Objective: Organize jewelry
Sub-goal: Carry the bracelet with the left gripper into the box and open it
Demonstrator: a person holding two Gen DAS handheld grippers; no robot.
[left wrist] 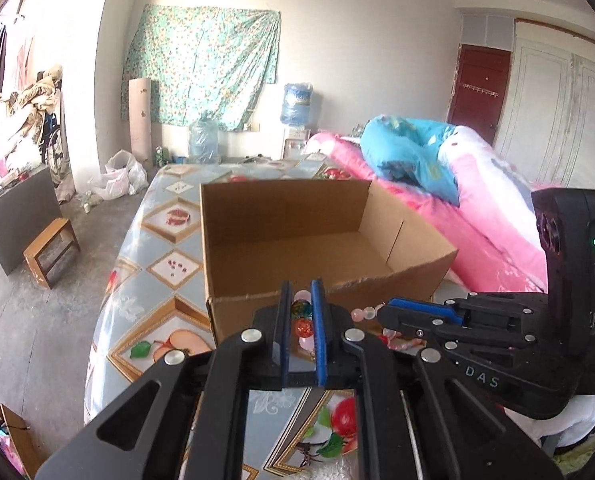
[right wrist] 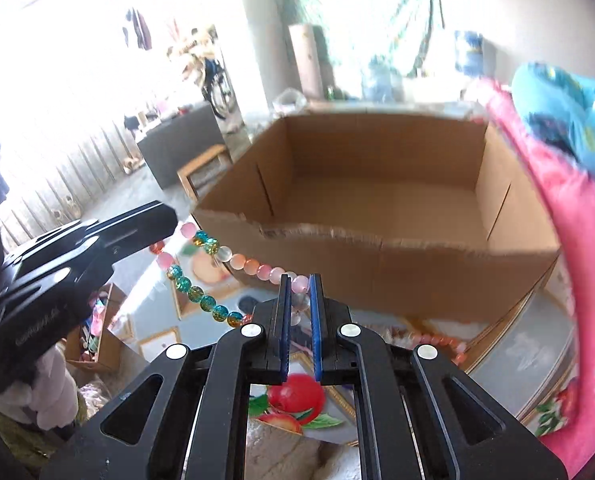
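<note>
A bead necklace (right wrist: 217, 252) of pink, white, teal and orange glass beads hangs stretched between both grippers, just in front of an open, empty cardboard box (right wrist: 377, 184). My left gripper (left wrist: 302, 290) is shut on beads of the necklace (left wrist: 301, 318) near the box's front wall (left wrist: 233, 316). My right gripper (right wrist: 299, 284) is shut on pink and clear beads of the same strand. In the left wrist view the right gripper (left wrist: 385, 314) comes in from the right. In the right wrist view the left gripper (right wrist: 169, 216) comes in from the left.
The box stands on a table with a fruit-patterned cloth (left wrist: 153, 264). A pink quilt and blue pillow (left wrist: 413, 152) lie on a bed to the right. A small wooden stool (left wrist: 51, 250) and a dark board stand on the floor to the left.
</note>
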